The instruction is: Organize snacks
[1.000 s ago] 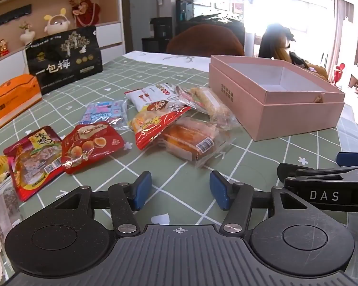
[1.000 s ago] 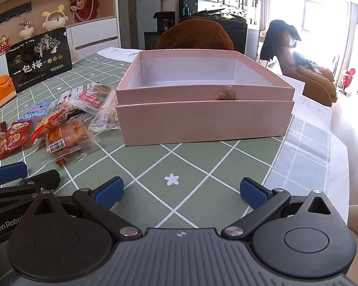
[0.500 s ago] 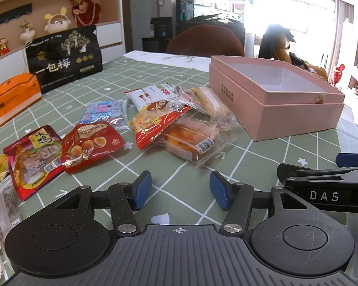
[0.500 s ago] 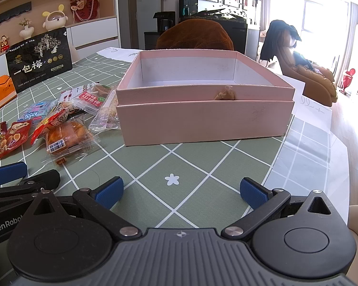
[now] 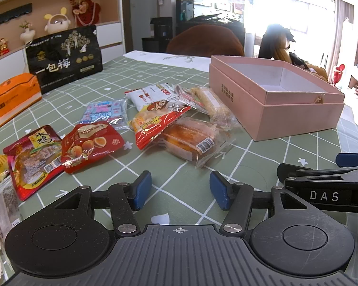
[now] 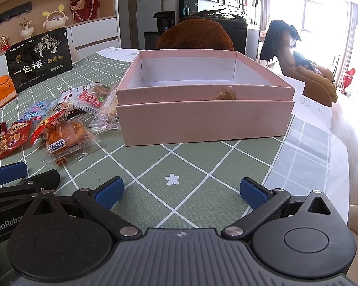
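Snacks lie scattered on the green checked tablecloth [image 5: 183, 164] in the left wrist view, left of the pink box [image 5: 296, 116]. Nearest the left gripper [image 5: 180, 189] are a red egg pack [image 5: 90, 143] and a clear-wrapped cake [image 5: 193, 143]. A red-and-yellow pack [image 5: 155, 124] overlaps the cake's far end. Farther back lie a blue pack [image 5: 105, 114], a white pack [image 5: 150, 94] and a pale bar [image 5: 214, 104] just beside the box. A red chicken pack [image 5: 33, 155] sits at the left, touching the egg pack. The left gripper's jaws stand wide apart with nothing between them, over bare cloth. Part of the right gripper [image 5: 350, 159] shows at the right edge. A black bag [image 5: 64, 59] and an orange box [image 5: 12, 95] stand at the far left.

From the right wrist view, the right gripper [image 6: 181, 190] is wide open and empty, over the cloth [image 6: 202, 157] in front of the box [image 6: 202, 119]. The box stands open; what shows of its inside is bare. The snacks lie left of it, the cake [image 6: 66, 138] nearest.
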`<state>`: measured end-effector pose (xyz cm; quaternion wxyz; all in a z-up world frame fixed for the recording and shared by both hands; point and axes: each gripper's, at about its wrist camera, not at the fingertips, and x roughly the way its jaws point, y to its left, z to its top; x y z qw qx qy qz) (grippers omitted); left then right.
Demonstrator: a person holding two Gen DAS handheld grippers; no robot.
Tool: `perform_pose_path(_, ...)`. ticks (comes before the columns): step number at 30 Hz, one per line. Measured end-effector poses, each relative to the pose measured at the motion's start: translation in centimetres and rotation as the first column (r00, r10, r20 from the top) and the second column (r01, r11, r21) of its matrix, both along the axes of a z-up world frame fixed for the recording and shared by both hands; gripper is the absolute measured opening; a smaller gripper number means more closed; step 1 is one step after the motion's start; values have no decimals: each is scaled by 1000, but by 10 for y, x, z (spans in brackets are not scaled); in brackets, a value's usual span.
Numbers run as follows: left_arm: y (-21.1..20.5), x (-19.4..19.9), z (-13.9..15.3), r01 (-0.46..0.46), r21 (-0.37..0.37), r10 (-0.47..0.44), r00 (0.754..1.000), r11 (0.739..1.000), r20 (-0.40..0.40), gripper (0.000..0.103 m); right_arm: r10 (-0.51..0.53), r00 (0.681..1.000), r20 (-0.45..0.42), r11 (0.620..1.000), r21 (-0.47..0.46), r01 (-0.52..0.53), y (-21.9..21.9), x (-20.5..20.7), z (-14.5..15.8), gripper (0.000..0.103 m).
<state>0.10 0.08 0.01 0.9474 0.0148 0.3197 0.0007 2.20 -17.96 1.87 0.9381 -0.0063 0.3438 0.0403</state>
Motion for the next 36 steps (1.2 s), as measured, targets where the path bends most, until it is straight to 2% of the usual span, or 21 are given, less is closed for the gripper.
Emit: perform_pose_path(36,0,0,0,0,1,0,1000,1000,0,61,3,1000,1,1000,2,-3,-3,1,-2,103)
